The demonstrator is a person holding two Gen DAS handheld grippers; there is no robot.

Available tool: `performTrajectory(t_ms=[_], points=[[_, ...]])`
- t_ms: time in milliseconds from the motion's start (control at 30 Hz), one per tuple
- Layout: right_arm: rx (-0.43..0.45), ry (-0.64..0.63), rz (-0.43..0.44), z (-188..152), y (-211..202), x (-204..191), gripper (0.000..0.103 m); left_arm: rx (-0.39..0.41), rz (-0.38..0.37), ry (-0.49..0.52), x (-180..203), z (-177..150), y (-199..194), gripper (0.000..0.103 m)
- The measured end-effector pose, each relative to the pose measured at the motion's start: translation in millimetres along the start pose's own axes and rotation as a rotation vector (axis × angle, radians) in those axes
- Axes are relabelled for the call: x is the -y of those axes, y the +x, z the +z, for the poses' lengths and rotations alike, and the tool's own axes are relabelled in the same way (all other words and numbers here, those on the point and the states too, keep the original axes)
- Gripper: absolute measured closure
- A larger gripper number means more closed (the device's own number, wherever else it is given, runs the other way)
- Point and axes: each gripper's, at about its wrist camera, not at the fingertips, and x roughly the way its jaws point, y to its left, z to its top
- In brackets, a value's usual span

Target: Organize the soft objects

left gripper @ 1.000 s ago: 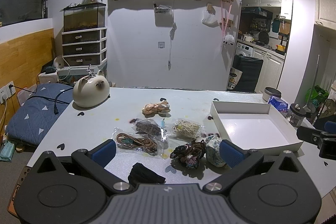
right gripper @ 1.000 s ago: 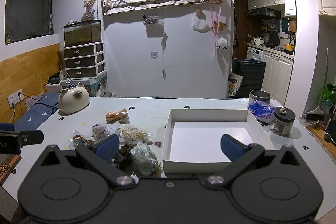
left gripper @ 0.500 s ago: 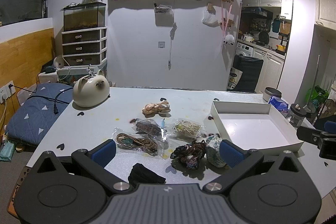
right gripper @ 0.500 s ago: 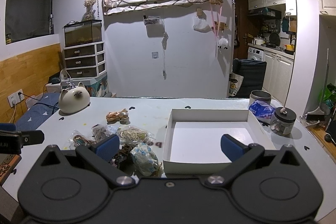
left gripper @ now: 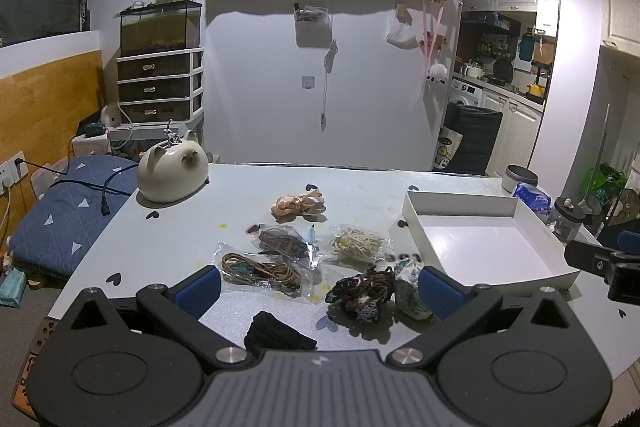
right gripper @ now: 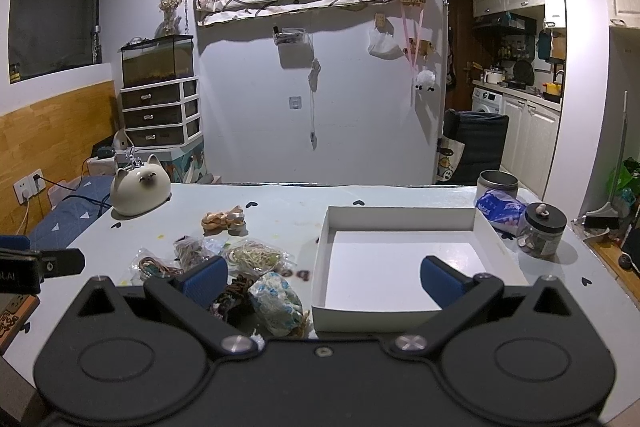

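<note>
Several soft items lie on the pale table (left gripper: 168, 247): a peach ribbon bundle (left gripper: 298, 205), three clear bags of cords (left gripper: 260, 269) (left gripper: 286, 243) (left gripper: 358, 243), a dark crocheted piece (left gripper: 362, 293), a blue-white patterned pouch (left gripper: 408, 291) and a black cloth (left gripper: 274, 333). An empty white tray (left gripper: 480, 251) stands to their right. My left gripper (left gripper: 320, 287) is open above the near items. My right gripper (right gripper: 324, 277) is open over the tray's (right gripper: 400, 259) near-left corner, with the pouch (right gripper: 276, 301) and crocheted piece (right gripper: 236, 293) between its fingers.
A cream cat-shaped ceramic (left gripper: 172, 173) stands at the table's far left. A tin (right gripper: 497, 183), a blue tissue pack (right gripper: 500, 211) and a glass jar (right gripper: 542, 233) stand right of the tray. A blue cushion (left gripper: 68, 211) lies beyond the left edge.
</note>
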Motion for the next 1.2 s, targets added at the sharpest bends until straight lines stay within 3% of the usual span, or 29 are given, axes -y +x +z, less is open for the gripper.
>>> performTrajectory(t_ms=[367, 867, 933, 1200], points=[[-0.039, 0.003, 0.024, -1.6, 26.4, -3.5, 0.0, -0.06, -0.012, 0.002, -4.1, -2.3, 33.3, 0.0], [-0.184, -0.034, 0.065, -5.5, 91.2, -12.0, 0.0, -0.22, -0.009, -0.036, -23.4, -16.7, 97.6, 0.0], [-0.208, -0.039, 0.075, -5.8, 100.6, -13.4, 0.007, -0.239, -0.016, -0.047, -27.1, -19.0, 108.2, 0.0], [-0.275, -0.085, 0.126, -1.8, 140.8, -16.1, 0.019, -0.305, 0.002, -0.057, -43.1, -34.4, 153.1, 0.001]])
